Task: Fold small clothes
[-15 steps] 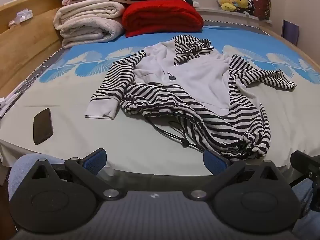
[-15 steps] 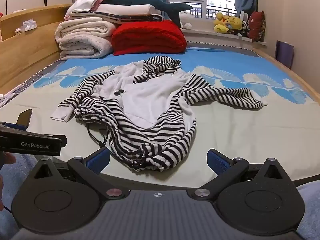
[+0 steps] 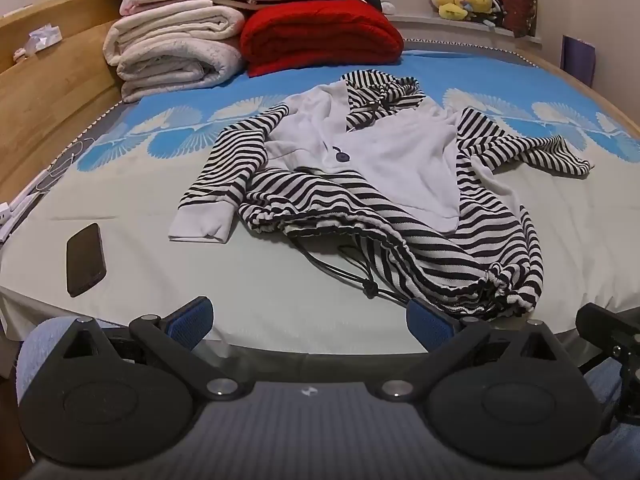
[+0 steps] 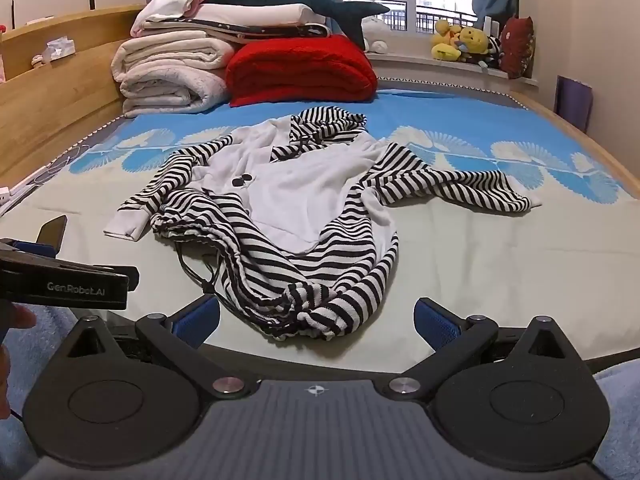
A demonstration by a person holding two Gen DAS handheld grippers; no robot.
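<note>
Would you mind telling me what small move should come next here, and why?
Probably bring the right gripper forward onto the bunched hem of the striped hoodie and grip it. Both grippers are open and empty at the bed's near edge, and the hem lies crumpled, needing spreading before any fold.

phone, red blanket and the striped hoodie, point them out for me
phone (image 3: 85,260), left wrist view, middle of its dark screen
red blanket (image 4: 300,70), right wrist view, front of the folded roll
striped hoodie (image 4: 304,188), right wrist view, white chest panel
</note>
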